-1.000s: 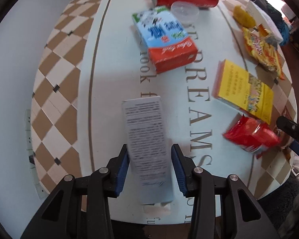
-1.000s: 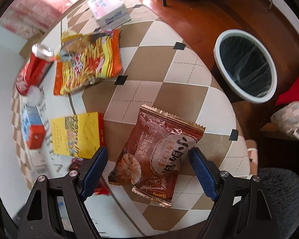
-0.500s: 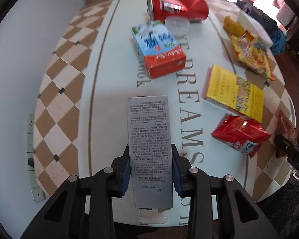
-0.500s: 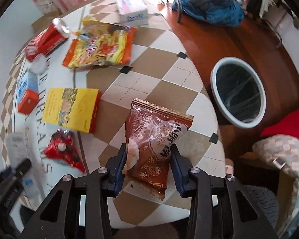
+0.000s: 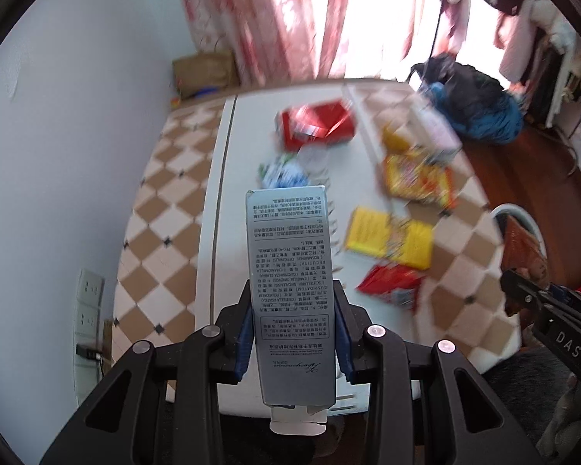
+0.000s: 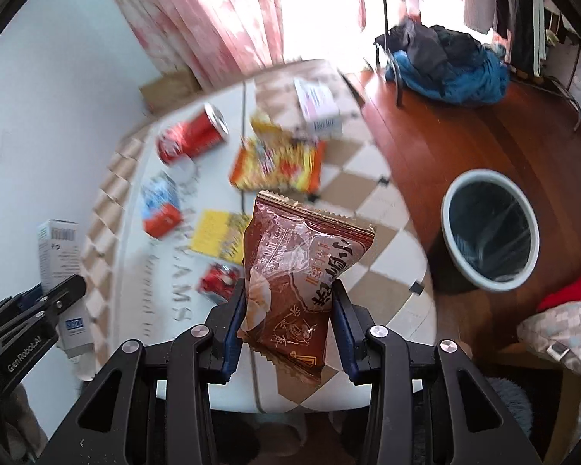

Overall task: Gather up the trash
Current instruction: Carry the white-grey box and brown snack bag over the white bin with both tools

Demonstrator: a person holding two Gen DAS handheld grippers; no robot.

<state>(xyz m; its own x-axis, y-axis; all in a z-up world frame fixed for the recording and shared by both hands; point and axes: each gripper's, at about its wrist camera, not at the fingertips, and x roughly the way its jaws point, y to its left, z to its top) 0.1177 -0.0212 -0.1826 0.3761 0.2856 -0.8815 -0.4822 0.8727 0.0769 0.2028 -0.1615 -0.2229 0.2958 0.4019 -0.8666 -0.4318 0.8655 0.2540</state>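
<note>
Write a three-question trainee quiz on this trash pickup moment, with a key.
1. True or false: the left gripper is shut on the grey printed box.
2. What does the right gripper hold? A) red can B) brown snack bag C) yellow packet
3. Fill in: seen from the right wrist, the round bin stands on the ____, off the table.

Key: 1 true; 2 B; 3 floor.
</note>
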